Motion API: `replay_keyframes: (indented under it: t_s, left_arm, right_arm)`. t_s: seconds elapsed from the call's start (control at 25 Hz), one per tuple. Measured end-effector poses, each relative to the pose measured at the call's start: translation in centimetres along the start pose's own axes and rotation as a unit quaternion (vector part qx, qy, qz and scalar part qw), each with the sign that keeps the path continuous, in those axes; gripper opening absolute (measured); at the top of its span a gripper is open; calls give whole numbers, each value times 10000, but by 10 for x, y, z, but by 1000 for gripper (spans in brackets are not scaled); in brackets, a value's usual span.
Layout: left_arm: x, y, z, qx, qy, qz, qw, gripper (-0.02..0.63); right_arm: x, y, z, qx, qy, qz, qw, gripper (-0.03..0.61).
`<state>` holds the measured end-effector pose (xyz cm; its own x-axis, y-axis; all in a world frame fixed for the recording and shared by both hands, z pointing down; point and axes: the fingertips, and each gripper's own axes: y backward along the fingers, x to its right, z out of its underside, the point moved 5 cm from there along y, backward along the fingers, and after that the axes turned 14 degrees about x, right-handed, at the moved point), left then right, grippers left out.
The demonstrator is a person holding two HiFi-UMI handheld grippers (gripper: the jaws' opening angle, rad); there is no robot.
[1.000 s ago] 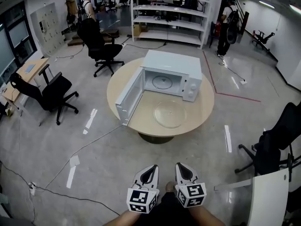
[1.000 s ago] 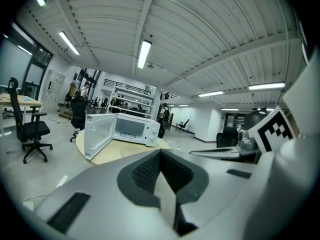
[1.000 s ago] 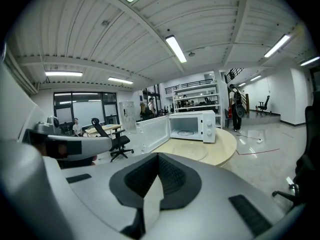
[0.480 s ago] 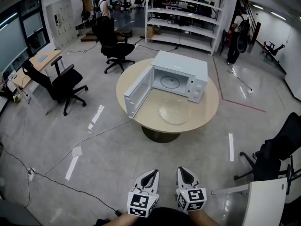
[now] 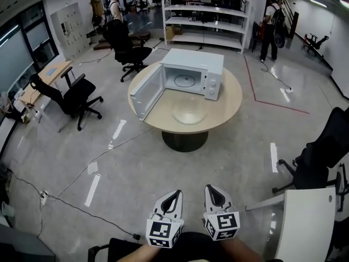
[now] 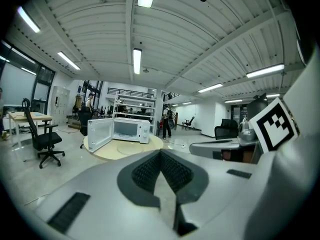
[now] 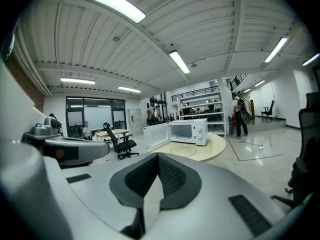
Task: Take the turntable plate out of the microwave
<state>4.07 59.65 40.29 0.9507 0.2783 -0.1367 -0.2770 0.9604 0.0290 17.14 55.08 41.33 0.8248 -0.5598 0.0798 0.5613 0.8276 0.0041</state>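
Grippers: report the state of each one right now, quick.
Left gripper: closed, holding nothing.
Right gripper: closed, holding nothing.

Glass plate, wood table, glossy floor

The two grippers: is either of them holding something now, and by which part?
Nothing is held. The left gripper and the right gripper are both shut and empty; the glass turntable plate lies on the round table, far from them.
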Motion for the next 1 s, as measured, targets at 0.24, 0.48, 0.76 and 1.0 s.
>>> replay_keyframes:
  t_s: [0.24,0.48,0.76,1.0]
  left_arm:
    - [61,28,10,-40,-260,-29,9996,46]
    - [94,45,14,56,-482,-93,9988,45]
    - [106,56,11,58,-580,-148,9982,46]
    - [109,58,7,49,-583,-210,9981,46]
  right_arm:
    - [12,67,4,148,-72,-89,9998,17]
    - [15,107,8,255,-12,-240,9994,16]
    - [8,118,7,255,161,-444,9986,14]
    - [10,119,0,271,175,-410,9986,14]
